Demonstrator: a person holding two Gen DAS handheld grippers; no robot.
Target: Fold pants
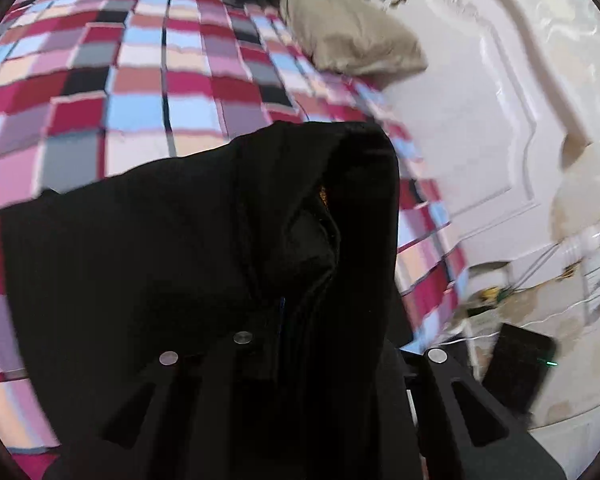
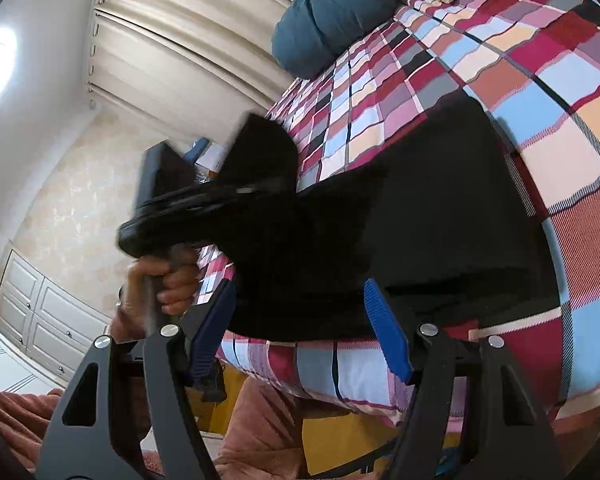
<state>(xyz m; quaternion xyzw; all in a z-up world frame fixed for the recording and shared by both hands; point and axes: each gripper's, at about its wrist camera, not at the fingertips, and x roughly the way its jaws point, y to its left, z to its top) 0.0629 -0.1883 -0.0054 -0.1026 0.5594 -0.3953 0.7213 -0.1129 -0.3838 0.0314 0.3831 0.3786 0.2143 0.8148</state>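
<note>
Left tool (image 1: 300, 344): fingers drawn together, clamped on a bunch of the black pants, which drape over both fingers and hide the pads; seen from the right wrist view, it is lifted above the bed's near left edge with cloth trailing from it.
Hand (image 2: 168, 280): grips the left tool's handle, at the left of the right wrist view, blurred.
Right tool (image 2: 300, 332): jaws standing apart, blue pads on either side of the pants' near edge; whether the pads touch the cloth I cannot tell.
Right pad (image 2: 388, 336): ribbed blue, lying at the near hem of the cloth.
Left pad (image 2: 212, 332): darker blue, at the cloth's near left corner.
Pants (image 2: 440, 216): black, spread across the near part of the bed, one end raised to the left in the left tool; in the left wrist view a fold stands up over the tool.
Bed cover (image 1: 140, 80): checked in red, pink, pale blue, grey and black, under the pants.
Beige pillow (image 1: 348, 36): far right on the bed, against the headboard.
Blue cushion (image 2: 332, 24): far end of the bed.
Headboard (image 1: 480, 100): white, moulded panels, right of the bed.
Curtain (image 2: 188, 28): cream, pleated, far left.
White cabinet (image 2: 40, 312): low at the left.
</note>
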